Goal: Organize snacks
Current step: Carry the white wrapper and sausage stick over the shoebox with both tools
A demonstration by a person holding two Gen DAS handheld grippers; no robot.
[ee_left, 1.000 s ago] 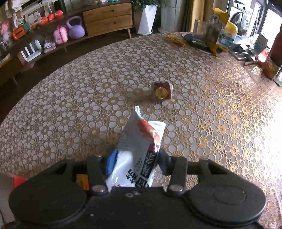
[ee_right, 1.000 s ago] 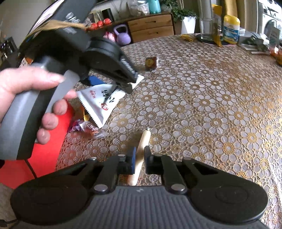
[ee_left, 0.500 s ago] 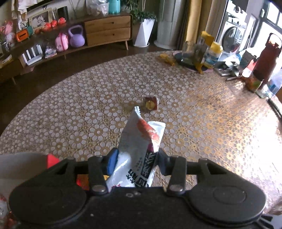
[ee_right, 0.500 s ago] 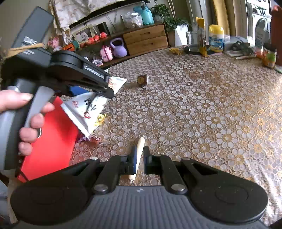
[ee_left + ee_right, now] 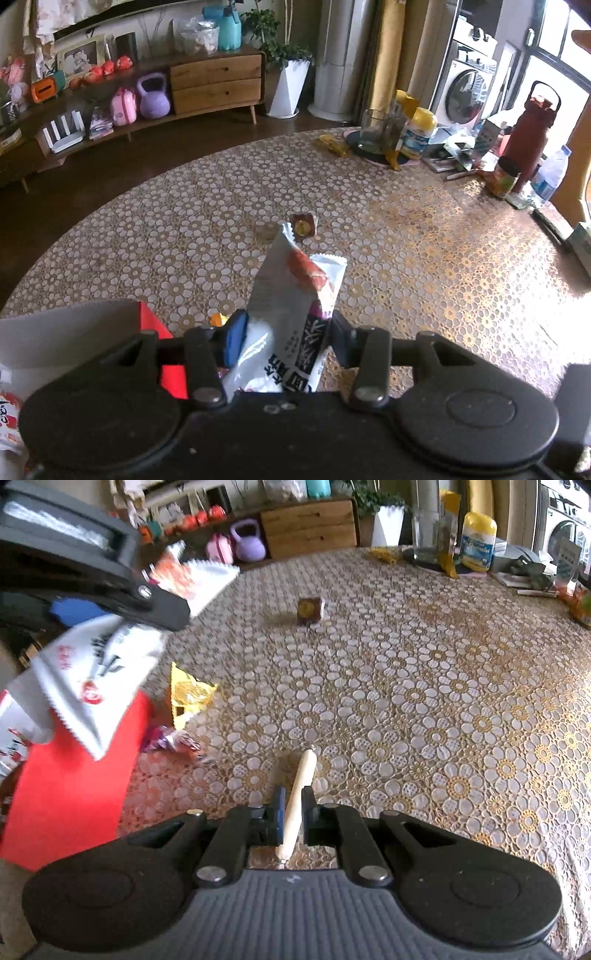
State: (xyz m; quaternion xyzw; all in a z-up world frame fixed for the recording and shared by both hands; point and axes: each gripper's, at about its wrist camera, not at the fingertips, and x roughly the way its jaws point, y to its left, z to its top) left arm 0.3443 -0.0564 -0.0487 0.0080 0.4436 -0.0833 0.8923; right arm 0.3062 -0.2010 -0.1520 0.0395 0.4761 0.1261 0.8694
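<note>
My left gripper (image 5: 284, 334) is shut on a white snack packet (image 5: 295, 291) with a red picture and dark lettering, held in the air above the table's near left edge. From the right wrist view the same left gripper (image 5: 110, 605) and its white packet (image 5: 88, 672) hang over a red box (image 5: 74, 775). My right gripper (image 5: 293, 812) is shut on a pale cream snack stick (image 5: 301, 786), low over the tablecloth. A small dark brown snack with a gold disc (image 5: 303, 227) lies mid-table.
A yellow wrapper (image 5: 188, 692) and a purple-pink wrapper (image 5: 170, 740) lie beside the red box. At the far right edge stand a glass (image 5: 376, 131), a yellow-capped tub (image 5: 417, 134), a dark red flask (image 5: 532, 133) and a water bottle (image 5: 550, 179). The floral tablecloth (image 5: 406, 266) covers the round table.
My left gripper has risen with the white packet, so more of the room and the red box's flap show. The right gripper holds the stick in about the same spot.
</note>
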